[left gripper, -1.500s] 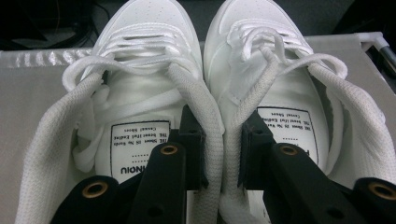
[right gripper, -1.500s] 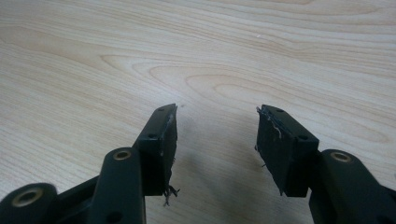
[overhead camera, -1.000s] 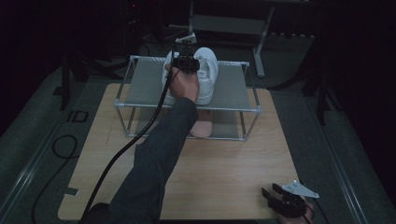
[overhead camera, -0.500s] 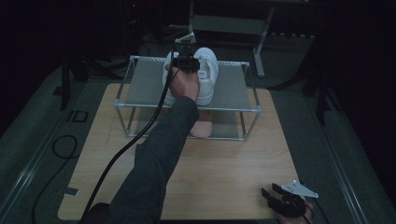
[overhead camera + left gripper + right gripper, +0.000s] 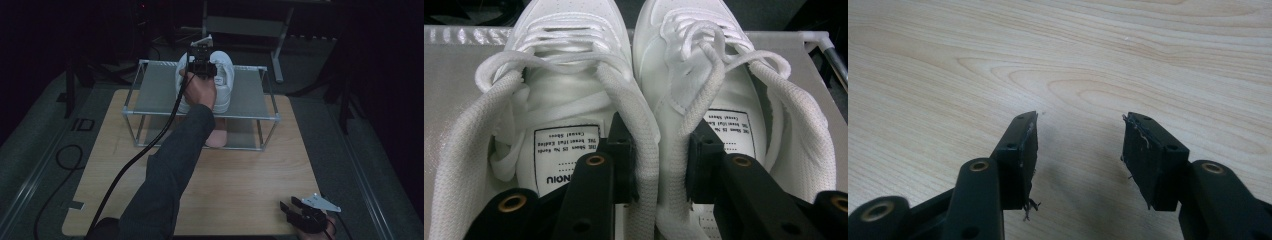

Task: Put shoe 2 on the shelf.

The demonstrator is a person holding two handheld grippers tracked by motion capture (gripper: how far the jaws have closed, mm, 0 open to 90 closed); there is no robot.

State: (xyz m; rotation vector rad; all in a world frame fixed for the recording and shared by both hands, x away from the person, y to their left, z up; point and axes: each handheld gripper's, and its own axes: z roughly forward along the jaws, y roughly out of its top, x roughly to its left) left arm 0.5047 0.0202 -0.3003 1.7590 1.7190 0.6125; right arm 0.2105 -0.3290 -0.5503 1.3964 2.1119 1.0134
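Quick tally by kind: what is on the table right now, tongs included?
White shoes: 2, left one and right one, side by side on the rack's top shelf.
Metal rack: 1.
Pinkish thing under the rack, too dim to tell: 1.
Tongs: 2, left tongs and right tongs.
Total: 6.

Left sneaker insole label: upside-down, partly hidden letters "NOIU", small lines perhaps "Casual Shoes". Right sneaker insole label: same small print, blurred.
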